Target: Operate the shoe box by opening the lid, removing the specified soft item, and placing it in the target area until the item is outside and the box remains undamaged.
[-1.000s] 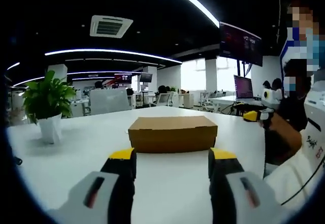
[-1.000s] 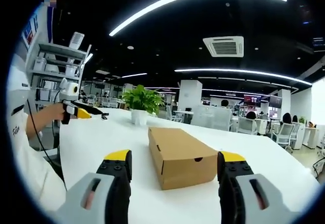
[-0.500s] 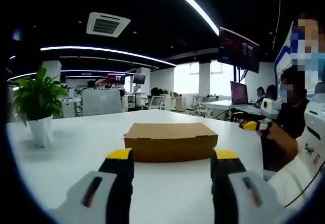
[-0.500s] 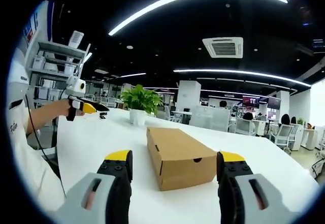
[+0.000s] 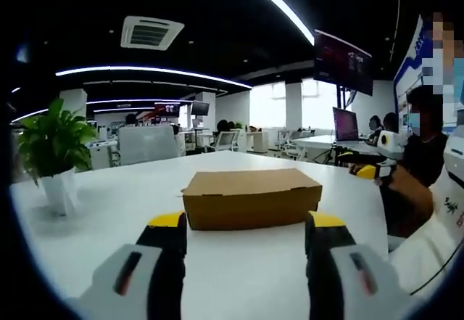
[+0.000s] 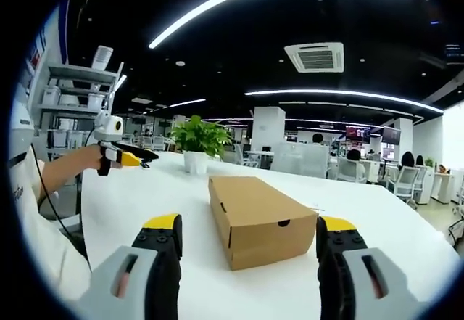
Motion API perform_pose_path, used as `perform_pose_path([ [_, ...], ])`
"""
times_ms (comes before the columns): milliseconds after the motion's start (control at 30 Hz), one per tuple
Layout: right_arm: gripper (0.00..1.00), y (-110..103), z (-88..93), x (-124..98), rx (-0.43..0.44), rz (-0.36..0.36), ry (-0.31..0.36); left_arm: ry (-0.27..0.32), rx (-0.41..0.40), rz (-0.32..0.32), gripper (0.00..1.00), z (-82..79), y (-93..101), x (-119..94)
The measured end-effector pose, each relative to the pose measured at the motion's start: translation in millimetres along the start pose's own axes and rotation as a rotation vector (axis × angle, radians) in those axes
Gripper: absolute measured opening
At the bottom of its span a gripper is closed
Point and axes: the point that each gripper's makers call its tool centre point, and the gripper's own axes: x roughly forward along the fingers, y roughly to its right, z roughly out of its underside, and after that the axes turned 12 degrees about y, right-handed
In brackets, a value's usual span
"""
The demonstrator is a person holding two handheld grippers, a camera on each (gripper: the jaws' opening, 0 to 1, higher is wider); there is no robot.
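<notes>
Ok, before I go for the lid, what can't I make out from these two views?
- Contents of the shoe box: hidden by its closed lid, both views.
- Box's far sides: turned away from both cameras.
- Hole in the box's end, right gripper view: too dark to see inside.
- Target area: no marking visible on the table.

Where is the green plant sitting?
In the left gripper view, the potted plant stands on the white table, left of the closed shoe box. In the right gripper view it sits behind the box.
</notes>
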Motion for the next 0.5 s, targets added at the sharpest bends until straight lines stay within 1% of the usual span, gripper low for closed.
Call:
perform_pose_path([
  [67,0.78,-4,-1.0,2,0.008,-0.014,0.002,-0.001,0.007,0.009,0.68,1.2,-0.4,3],
  [100,0.78,-6,1.1,5,-0.007,-0.018,-0.007,-0.016,0.036,0.007,0.68,6.5,-2.2,7],
  [167,0.78,-6,1.3,5,-0.008,-0.019,-0.008,-0.022,0.041,0.005,0.68,8.0,-2.7,8],
  [200,0.78,-6,0.9,6,-0.008,-0.019,-0.002,-0.036,0.042,-0.002,0.67,12.0,-5.6,9],
  [267,0.78,-7,2.8,7,0.0,-0.015,0.0,-0.046,0.014,0.006,0.64,16.9,-8.4,14],
  [300,0.78,-8,4.3,7,0.003,-0.014,-0.001,-0.046,0.01,0.015,0.64,17.0,-7.8,16],
  [333,0.78,-9,7.9,9,0.001,-0.025,-0.013,-0.04,0.001,0.026,0.65,16.4,-7.6,20],
  [400,0.76,-6,9.6,12,-0.009,-0.037,-0.035,-0.046,0.002,0.04,0.65,17.0,-6.7,23],
  [500,0.73,-2,6.7,17,0.007,-0.035,-0.058,-0.055,-0.017,0.046,0.64,15.3,-8.1,28],
])
